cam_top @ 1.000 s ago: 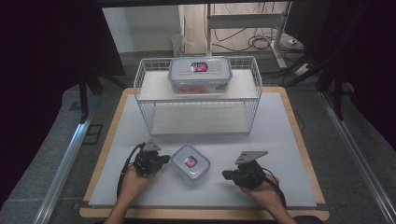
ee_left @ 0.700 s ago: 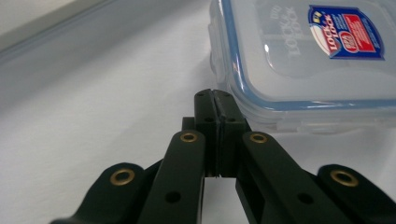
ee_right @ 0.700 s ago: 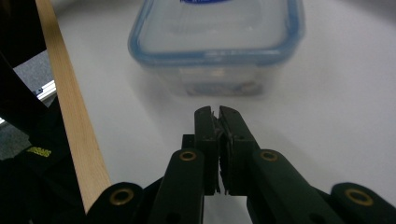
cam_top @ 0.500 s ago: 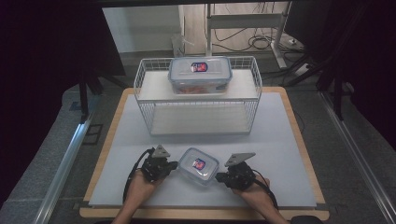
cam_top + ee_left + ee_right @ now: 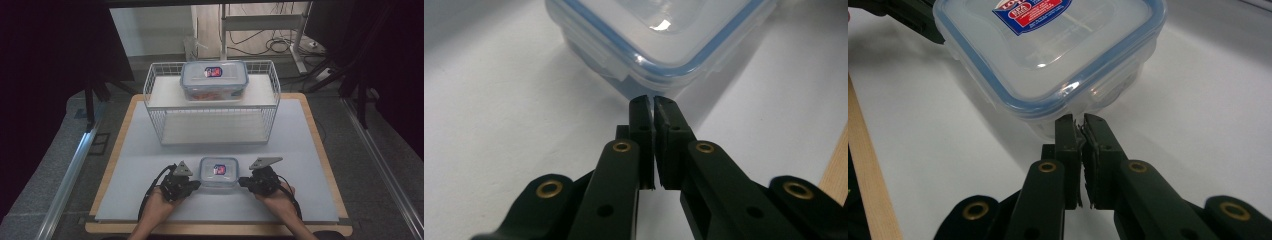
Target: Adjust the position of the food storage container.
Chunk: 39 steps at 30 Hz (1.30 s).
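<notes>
Small container (image 5: 218,172): glossy clear plastic, blue-rimmed lid. Grippers' black jaws look matt plastic. Table mat (image 5: 310,150) matt white; wooden edge (image 5: 325,155).

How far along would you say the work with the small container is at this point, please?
Done: a larger container sits on the wire rack. In hand: the left gripper and right gripper, both shut, flank the small container on the white mat, tips at its corners. Left: probably lifting it toward the rack.

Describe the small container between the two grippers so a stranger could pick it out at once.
Start at the white wire basket at the far end of the table; come to the near edge. The small container is square, clear, blue-rimmed; the large container on the basket's shelf is oblong.
</notes>
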{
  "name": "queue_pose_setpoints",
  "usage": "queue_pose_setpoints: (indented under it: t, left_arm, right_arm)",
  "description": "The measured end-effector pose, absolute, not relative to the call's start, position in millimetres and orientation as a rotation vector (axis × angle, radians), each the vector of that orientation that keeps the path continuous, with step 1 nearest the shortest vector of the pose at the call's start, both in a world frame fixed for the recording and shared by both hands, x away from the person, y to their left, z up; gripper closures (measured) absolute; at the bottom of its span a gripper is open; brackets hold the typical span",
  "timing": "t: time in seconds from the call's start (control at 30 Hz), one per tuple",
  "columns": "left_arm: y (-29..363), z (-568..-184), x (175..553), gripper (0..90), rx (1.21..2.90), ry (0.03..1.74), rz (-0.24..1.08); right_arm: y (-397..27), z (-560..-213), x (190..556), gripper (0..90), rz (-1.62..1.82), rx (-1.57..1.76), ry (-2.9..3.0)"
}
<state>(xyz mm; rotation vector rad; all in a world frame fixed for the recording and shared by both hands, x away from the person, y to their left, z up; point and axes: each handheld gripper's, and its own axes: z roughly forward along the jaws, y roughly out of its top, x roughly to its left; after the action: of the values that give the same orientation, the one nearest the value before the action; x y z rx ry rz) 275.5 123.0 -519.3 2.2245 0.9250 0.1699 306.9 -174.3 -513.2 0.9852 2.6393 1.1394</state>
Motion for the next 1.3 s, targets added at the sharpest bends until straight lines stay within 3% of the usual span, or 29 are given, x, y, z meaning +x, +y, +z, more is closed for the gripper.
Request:
queue_pose_setpoints:
  t: [0.13,0.23,0.33,0.5,0.8,0.97,1.3]
  left_arm:
    - [128.9,-517.3,273.9,86.2,2.202,0.943,0.170]
    - [137.2,-515.2,270.6,80.3,2.189,0.962,0.194]
    - [146.7,-511.9,262.7,63.6,2.164,0.981,0.255]
    - [155.6,-510.0,254.0,36.8,2.125,0.995,0.334]
    - [166.7,-515.1,254.0,7.7,2.115,1.002,0.399]
    - [171.8,-520.5,255.2,3.5,2.135,1.008,0.405]
    - [177.9,-520.1,255.6,2.0,2.065,1.009,0.450]
  right_arm:
    - [-176.2,-512.8,308.3,83.6,1.142,0.975,2.640]
    - [-180.9,-508.7,308.2,80.1,1.139,0.955,2.631]
    - [-189.1,-501.6,306.7,74.9,1.158,0.917,2.596]
    - [-207.2,-495.4,304.2,58.9,1.164,0.876,2.550]
    - [-232.4,-498.6,307.7,23.2,1.191,0.889,2.473]
    - [-233.2,-502.5,311.4,10.8,1.193,0.908,2.460]
    - [-237.1,-506.7,314.5,8.2,1.187,0.947,2.476]
